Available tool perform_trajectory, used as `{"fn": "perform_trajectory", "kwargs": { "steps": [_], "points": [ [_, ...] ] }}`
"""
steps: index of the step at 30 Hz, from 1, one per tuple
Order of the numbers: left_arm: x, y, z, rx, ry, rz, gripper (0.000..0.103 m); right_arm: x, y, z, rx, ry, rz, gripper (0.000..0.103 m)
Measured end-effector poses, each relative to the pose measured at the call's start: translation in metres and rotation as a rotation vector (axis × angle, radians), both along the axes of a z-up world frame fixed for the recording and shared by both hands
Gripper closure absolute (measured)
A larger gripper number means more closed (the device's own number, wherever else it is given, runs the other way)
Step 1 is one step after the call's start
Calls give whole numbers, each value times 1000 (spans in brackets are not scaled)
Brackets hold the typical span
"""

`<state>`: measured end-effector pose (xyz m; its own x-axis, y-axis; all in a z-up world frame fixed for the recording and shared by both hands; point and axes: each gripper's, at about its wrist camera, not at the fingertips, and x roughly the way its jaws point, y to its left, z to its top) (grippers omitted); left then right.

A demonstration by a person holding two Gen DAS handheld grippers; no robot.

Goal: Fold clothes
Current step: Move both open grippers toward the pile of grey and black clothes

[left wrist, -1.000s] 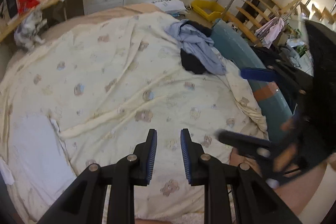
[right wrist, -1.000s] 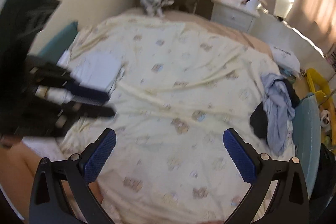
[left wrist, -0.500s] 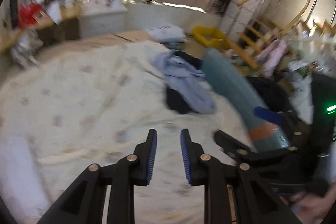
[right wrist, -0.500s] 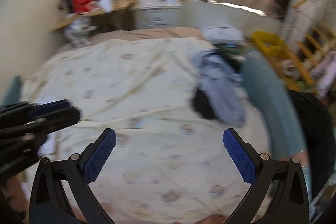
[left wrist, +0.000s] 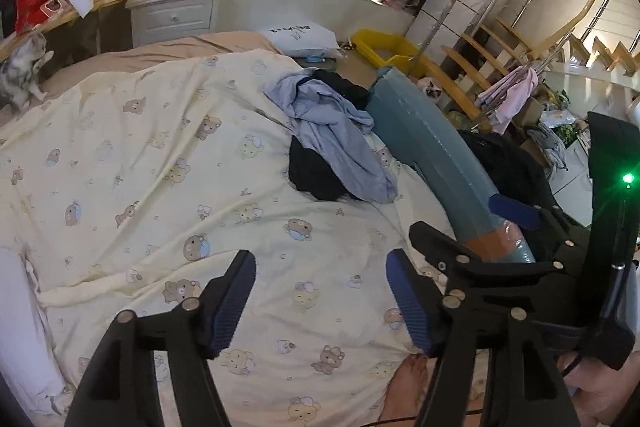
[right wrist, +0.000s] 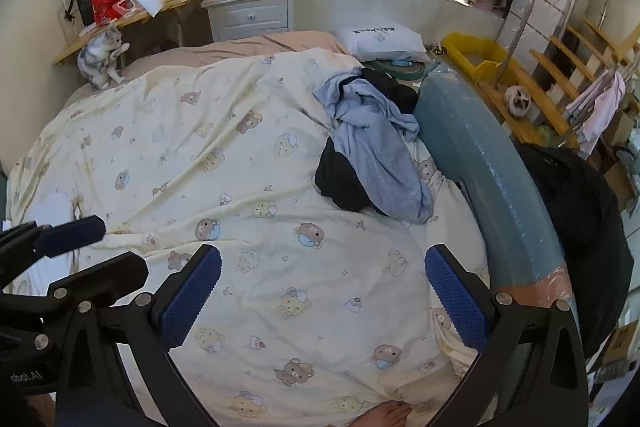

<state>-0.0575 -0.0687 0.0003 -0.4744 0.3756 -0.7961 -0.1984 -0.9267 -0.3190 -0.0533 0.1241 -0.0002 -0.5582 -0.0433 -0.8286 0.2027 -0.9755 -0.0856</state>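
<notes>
A crumpled pale-blue garment [left wrist: 336, 123] [right wrist: 380, 143] lies over a black garment [left wrist: 316, 171] [right wrist: 340, 179] on the right side of the bed, beside the teal bed rail. My left gripper [left wrist: 320, 291] hovers over the bear-print quilt well short of the pile; its jaws are opening and nothing is between them. My right gripper [right wrist: 320, 291] is open wide above the quilt, also empty and nearer than the clothes. The right gripper [left wrist: 464, 231] shows at the right of the left wrist view, and the left gripper [right wrist: 104, 247] at the left of the right wrist view.
The cream bear-print quilt [right wrist: 240, 167] covers the bed. A teal padded rail [right wrist: 492, 167] bounds its right side. Grey cat [right wrist: 100, 55] sits at the far left corner, another cat [right wrist: 518, 101] by wooden stairs. A nightstand [right wrist: 252, 11], cluttered desk and a bare foot [left wrist: 404, 387] show.
Both grippers swung rightward, bringing the clothes pile nearer the centre of view. My left gripper's jaws spread from nearly together to wide apart. The right gripper stayed open.
</notes>
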Motion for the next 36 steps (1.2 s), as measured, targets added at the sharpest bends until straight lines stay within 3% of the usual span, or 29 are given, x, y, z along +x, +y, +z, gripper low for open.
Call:
{"fn": "perform_trajectory", "kwargs": {
  "steps": [3, 4, 10, 16, 19, 23, 26, 33, 36],
  "points": [
    [2, -3, -1, -16, 3, 8, 29, -1, -2, -4, -12, -28, 10, 0],
    [2, -3, 0, -33, 17, 11, 24, -2, -1, -7, -23, -42, 13, 0],
    [2, 0, 1, -125, 59, 9, 21, -8, -1, -17, -59, -88, 40, 0],
    [12, -15, -3, -139, 32, -19, 21, -22, 20, -16, 3, 0, 195, 0],
    [16, -27, -9, -126, -1, -27, 21, -42, 42, -25, -31, -9, 267, 0],
    [9, -36, -19, -118, -36, -11, 21, -82, 58, -70, 57, -51, 391, 2],
    [1, -39, -26, -109, -62, 6, 21, -114, 69, -116, 79, -112, 400, 23],
    [-13, -47, -48, -127, -114, 21, 21, -190, 66, -215, 118, -164, 362, 29],
    [-21, -61, -62, -110, -164, 63, 21, -222, 48, -244, 200, -160, 357, 43]
  ]
}}
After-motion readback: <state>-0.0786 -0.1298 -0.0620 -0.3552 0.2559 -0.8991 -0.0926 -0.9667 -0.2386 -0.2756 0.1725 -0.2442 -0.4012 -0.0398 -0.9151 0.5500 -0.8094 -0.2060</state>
